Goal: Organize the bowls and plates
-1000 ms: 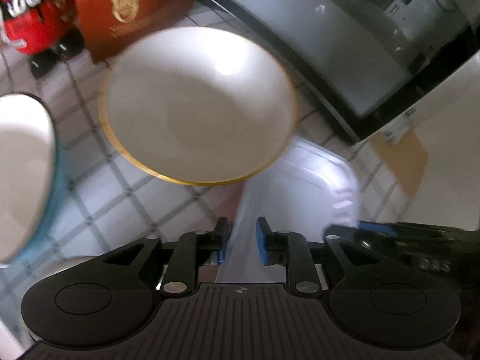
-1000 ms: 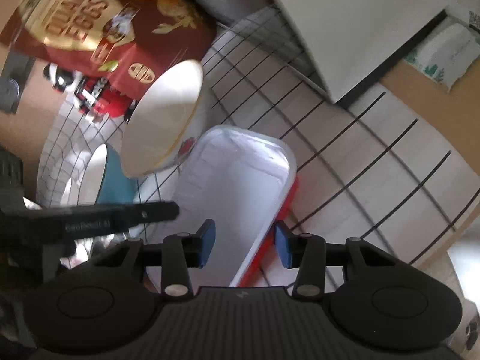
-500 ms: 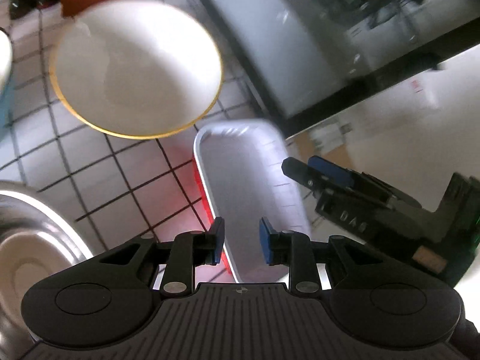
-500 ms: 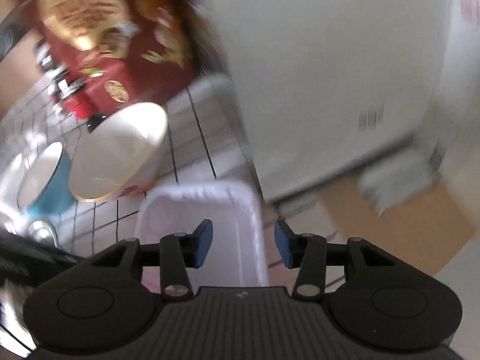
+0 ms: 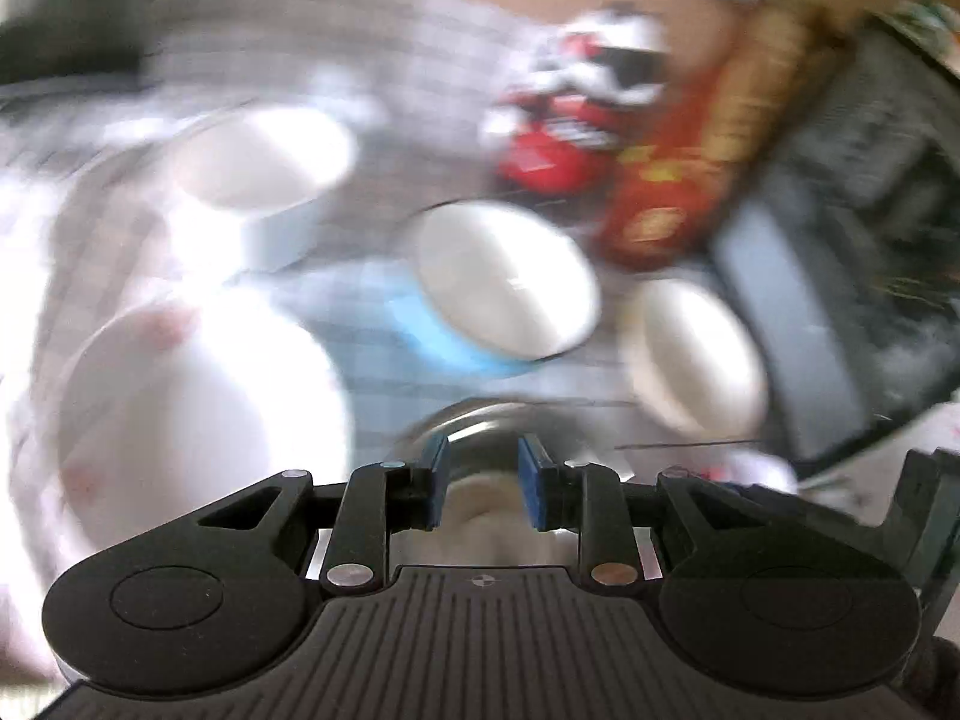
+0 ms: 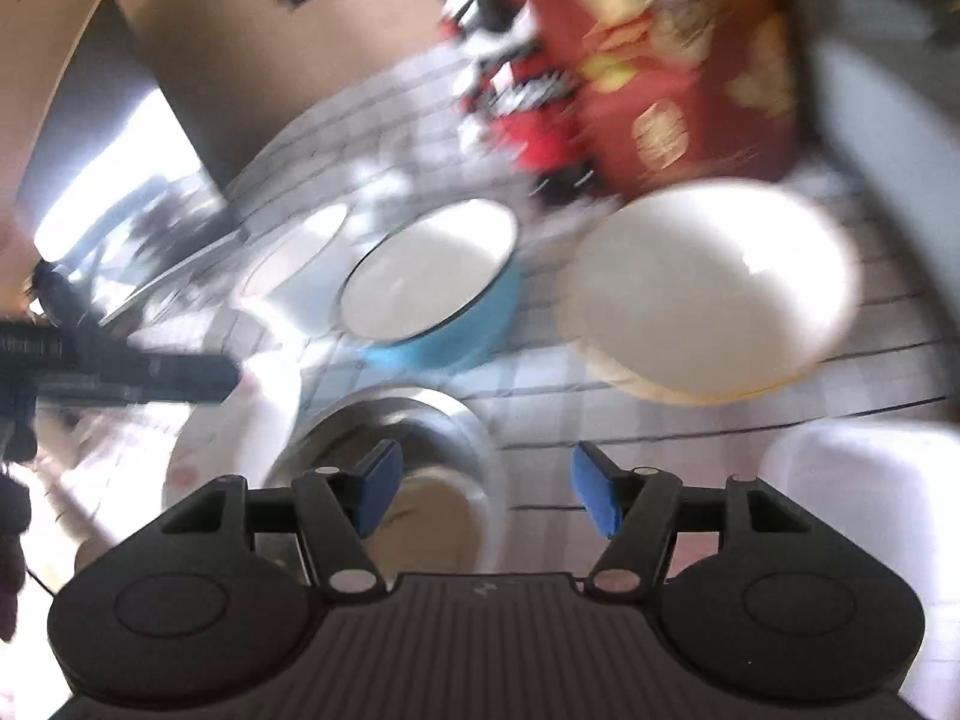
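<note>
Over the desk, both views have swung from the white tray to the steel bowl (image 6: 396,450) at 6 o'clock. Right gripper (image 6: 483,489) now gapes wide, left gripper (image 5: 483,483) narrow, both empty; likely that bowl comes next.

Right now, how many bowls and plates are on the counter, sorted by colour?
Blue bowl: 1
Steel bowl: 1
Gold-rimmed white bowl: 1
Other white dishes: 2, too blurred to tell plate from bowl
Total: 5
</note>
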